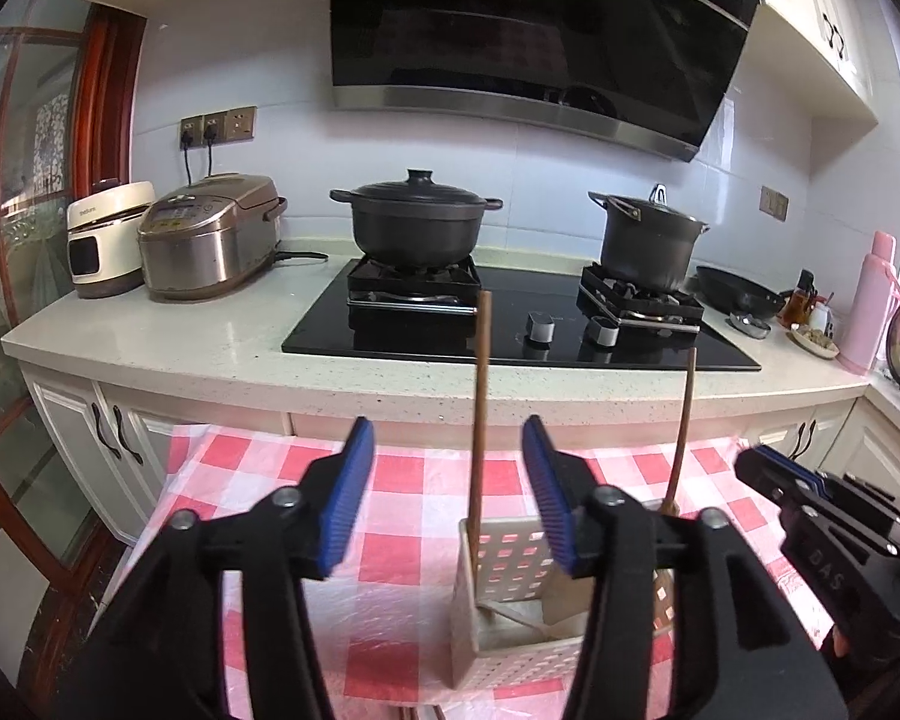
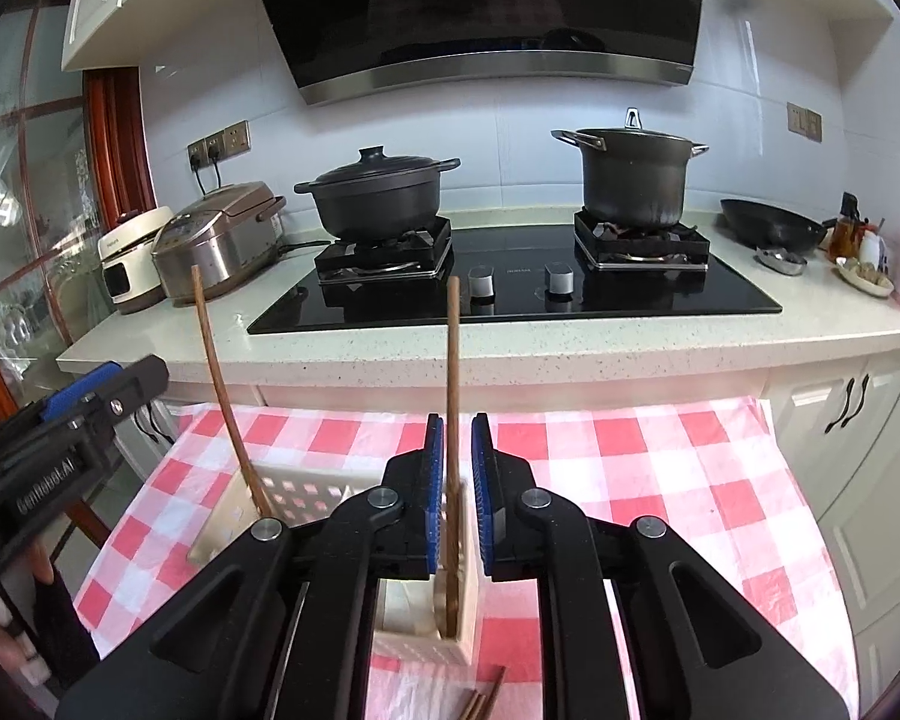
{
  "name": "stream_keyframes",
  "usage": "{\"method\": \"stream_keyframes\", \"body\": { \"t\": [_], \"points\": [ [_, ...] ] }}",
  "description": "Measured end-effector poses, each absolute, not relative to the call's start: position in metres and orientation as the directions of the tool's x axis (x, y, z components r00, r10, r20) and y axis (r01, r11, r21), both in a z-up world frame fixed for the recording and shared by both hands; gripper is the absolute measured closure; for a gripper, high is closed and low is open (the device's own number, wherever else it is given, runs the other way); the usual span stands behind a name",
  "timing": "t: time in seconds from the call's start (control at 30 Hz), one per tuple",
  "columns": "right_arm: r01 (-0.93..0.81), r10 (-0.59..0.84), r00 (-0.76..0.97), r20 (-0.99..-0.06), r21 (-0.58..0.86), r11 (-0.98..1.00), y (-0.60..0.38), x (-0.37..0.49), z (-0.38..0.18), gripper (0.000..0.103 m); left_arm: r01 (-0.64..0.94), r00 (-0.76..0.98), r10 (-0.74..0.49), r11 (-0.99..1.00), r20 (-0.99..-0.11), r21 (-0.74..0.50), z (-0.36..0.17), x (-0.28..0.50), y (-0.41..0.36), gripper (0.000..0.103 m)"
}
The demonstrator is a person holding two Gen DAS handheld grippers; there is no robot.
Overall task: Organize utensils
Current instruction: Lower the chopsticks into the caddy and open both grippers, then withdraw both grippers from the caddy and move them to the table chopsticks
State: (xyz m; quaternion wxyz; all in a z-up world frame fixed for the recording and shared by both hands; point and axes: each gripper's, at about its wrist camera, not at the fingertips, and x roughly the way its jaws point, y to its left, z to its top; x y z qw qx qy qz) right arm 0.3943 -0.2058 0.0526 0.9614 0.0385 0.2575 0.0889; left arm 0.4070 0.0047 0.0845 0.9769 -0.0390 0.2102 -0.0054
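Twin wrist views, close, facing stove (image 1: 522, 324)

red-and-white checked cloth (image 2: 660, 468), cream perforated caddy (image 1: 510, 558), brown wooden utensils (image 2: 452, 372), blue-padded black tongs (image 2: 455, 480).

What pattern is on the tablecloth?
Red-and-white checks on the tablecloth, clearest in the right wrist view.

A big black hood (image 1: 534, 36) hangs at the top. White cupboards (image 1: 822, 18) sit upper right. A red door frame (image 1: 99, 108) stands left.
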Motion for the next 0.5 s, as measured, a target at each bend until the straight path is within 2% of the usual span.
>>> {"method": "stream_keyframes", "body": {
  "t": [0.03,0.1,0.13,0.23,0.33,0.5],
  "points": [
    [-0.154,0.197,0.85,-0.488,0.126,0.98,-0.209,0.39,0.051,0.087,-0.014,0.915,-0.018,0.997,-0.403,-0.077,0.084,0.402,0.008,0.042],
    [-0.166,0.217,0.845,-0.488,0.146,0.975,-0.215,0.379,0.045,0.072,-0.025,0.92,-0.008,0.997,-0.391,-0.078,0.081,0.39,0.015,0.036],
    [-0.169,0.222,0.845,-0.487,0.151,0.974,-0.218,0.373,0.042,0.07,-0.029,0.922,-0.004,0.997,-0.388,-0.078,0.079,0.385,0.017,0.032],
    [-0.175,0.23,0.832,-0.504,0.154,0.972,-0.223,0.355,0.027,0.07,-0.053,0.926,0.024,0.996,-0.378,-0.066,0.069,0.362,0.024,0.016],
    [-0.164,0.233,0.816,-0.529,0.176,0.971,-0.229,0.339,0.005,0.07,-0.072,0.927,0.05,0.996,-0.371,-0.047,0.053,0.334,0.03,0.006],
    [-0.099,0.21,0.77,-0.603,0.212,0.972,-0.242,0.318,-0.041,0.07,-0.081,0.909,0.076,0.997,-0.41,0.005,0.018,0.3,0.031,0.005]
  ]
}}
